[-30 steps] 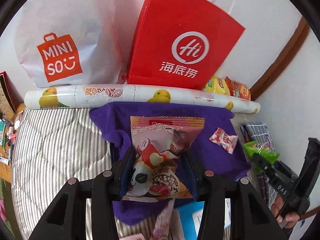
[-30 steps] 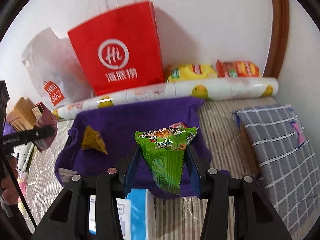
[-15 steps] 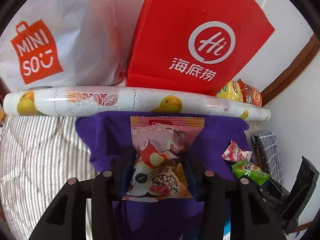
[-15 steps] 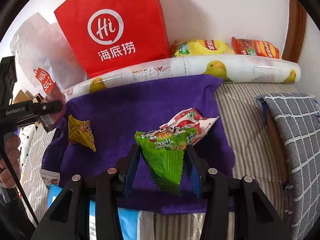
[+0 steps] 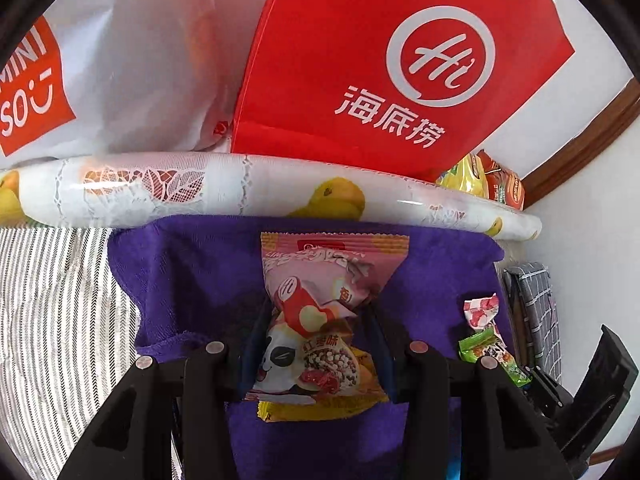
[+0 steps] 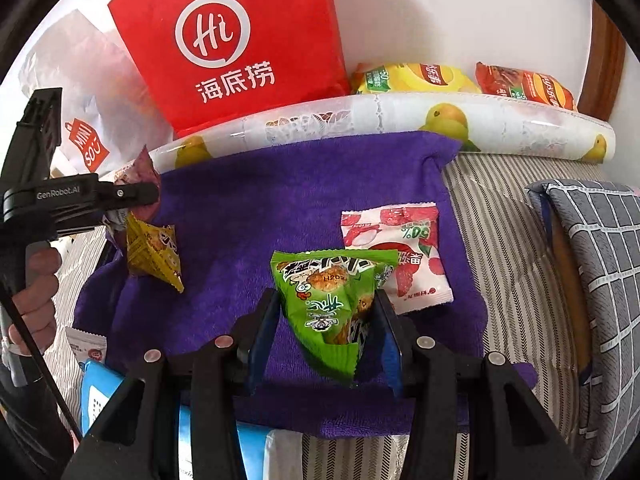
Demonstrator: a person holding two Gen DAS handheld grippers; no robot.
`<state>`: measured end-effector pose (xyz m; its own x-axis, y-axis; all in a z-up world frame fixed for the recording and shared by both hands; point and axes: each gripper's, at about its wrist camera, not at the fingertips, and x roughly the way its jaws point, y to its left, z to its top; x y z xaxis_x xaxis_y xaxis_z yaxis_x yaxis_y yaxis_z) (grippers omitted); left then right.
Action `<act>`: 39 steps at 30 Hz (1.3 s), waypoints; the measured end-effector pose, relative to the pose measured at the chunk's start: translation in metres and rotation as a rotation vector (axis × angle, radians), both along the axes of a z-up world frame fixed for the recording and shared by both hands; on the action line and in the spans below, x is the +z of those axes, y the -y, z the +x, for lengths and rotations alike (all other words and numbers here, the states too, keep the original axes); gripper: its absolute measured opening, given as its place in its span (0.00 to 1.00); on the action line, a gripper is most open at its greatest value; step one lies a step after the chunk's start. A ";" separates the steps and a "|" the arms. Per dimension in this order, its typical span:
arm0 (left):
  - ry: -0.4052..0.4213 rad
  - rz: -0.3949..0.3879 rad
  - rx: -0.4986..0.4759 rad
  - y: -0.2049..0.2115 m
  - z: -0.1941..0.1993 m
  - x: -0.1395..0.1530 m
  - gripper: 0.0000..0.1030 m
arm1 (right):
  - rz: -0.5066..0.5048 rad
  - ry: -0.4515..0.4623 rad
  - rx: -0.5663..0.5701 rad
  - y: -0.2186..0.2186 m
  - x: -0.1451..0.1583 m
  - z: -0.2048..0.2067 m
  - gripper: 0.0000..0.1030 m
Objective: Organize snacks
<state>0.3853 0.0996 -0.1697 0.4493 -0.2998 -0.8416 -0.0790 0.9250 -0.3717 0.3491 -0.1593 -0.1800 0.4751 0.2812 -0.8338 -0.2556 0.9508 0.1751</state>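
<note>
The left gripper (image 5: 316, 344) pinches a pink panda snack packet (image 5: 320, 320) in its jaws, above the middle of the purple towel (image 5: 192, 280) on the bed. The right gripper (image 6: 326, 320) pinches a green triangular snack packet (image 6: 332, 300) near the towel's front edge, just beside a white-and-red lychee packet (image 6: 404, 256); a yellow triangular packet (image 6: 154, 250) lies near the left edge.

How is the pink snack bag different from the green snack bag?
The pink snack bag is a flat pillow pack with a panda picture; the green snack bag is a pointy triangle pack. The pink snack bag is clamped in the left gripper; the green snack bag is clamped in the right gripper. Both are sealed and held over the purple towel.
</note>
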 end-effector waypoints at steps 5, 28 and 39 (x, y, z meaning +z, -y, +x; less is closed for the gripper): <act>-0.012 -0.017 0.002 -0.002 0.001 -0.007 0.43 | -0.016 0.027 0.011 -0.001 0.009 -0.006 0.57; 0.079 0.048 -0.064 0.016 -0.060 0.049 0.69 | -0.058 0.123 -0.068 0.020 0.068 -0.102 0.64; 0.105 0.051 -0.059 0.013 -0.142 0.077 0.69 | 0.014 -0.045 -0.017 0.007 0.052 -0.176 0.66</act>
